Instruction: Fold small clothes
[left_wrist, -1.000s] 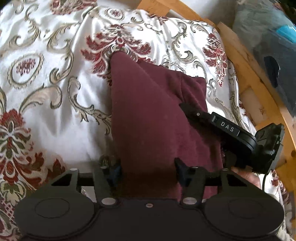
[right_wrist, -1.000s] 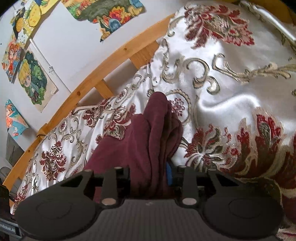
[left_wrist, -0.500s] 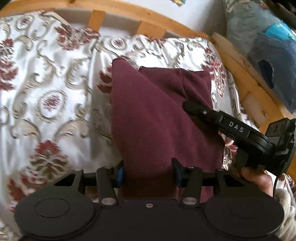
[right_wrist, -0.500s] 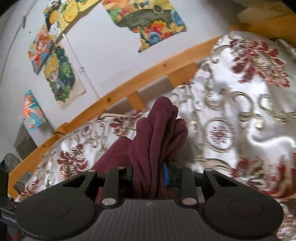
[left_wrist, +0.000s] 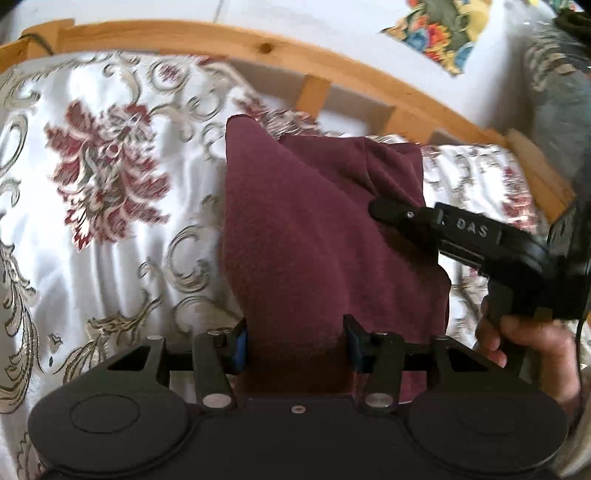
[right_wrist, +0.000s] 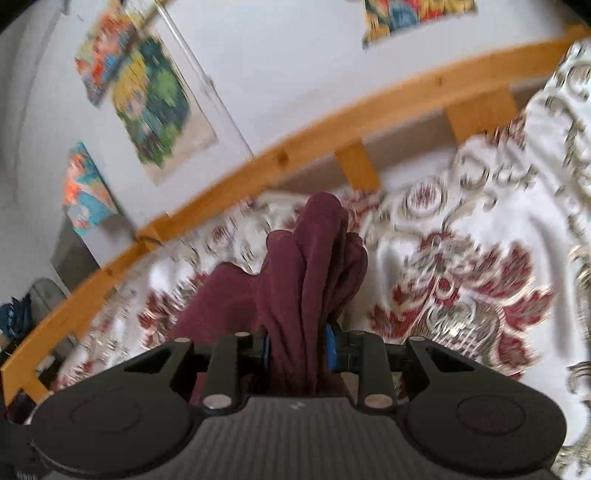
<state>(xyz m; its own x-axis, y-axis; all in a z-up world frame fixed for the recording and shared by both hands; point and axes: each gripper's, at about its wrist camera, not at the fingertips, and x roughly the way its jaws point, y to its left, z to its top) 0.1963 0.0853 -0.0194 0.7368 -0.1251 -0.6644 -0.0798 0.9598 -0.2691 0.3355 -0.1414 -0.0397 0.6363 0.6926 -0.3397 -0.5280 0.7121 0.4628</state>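
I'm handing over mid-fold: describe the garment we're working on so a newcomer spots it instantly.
Find the bed with the white bedspread patterned in red and gold flowers, against the wooden bed rail. The garment is the maroon cloth lifted above that spread, pinched between the left claw and the right claw. It is the only plain, dark, unpatterned fabric there.

One maroon fleece garment (left_wrist: 314, 236); two black two-finger grippers, left (left_wrist: 295, 347), right (right_wrist: 297, 349); four colourful paper wall pictures (right_wrist: 155, 114).
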